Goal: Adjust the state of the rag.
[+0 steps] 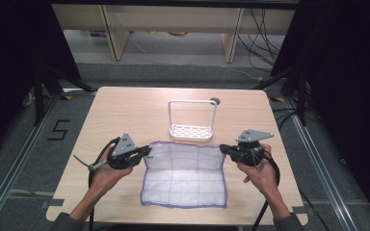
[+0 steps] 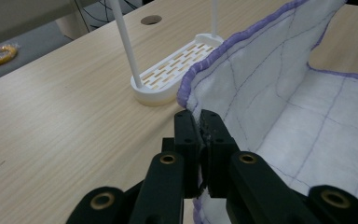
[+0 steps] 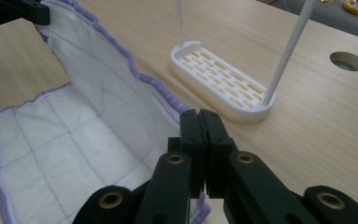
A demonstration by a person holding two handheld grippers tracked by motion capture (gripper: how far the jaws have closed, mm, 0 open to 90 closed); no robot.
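A white cloth point(image 1: 184, 175) with a purple hem and thin grid lines lies on the wooden table point(image 1: 125, 110). My left gripper point(image 1: 147, 152) is shut on its far left corner, and the cloth point(image 2: 279, 93) rises from the pinched jaws. My right gripper point(image 1: 223, 148) is shut on the far right corner, where the hem point(image 3: 158, 88) runs into the closed jaws. Both far corners are lifted off the table; the near edge still rests on it. A white rack point(image 1: 192, 120) with a slotted base and tall hoop stands just beyond the cloth.
A round cable hole point(image 1: 215, 101) sits in the table behind the rack. Beyond the table's far edge are wooden furniture legs point(image 1: 113, 33) and loose cables point(image 1: 260, 33) on the floor. Dark stands flank both sides.
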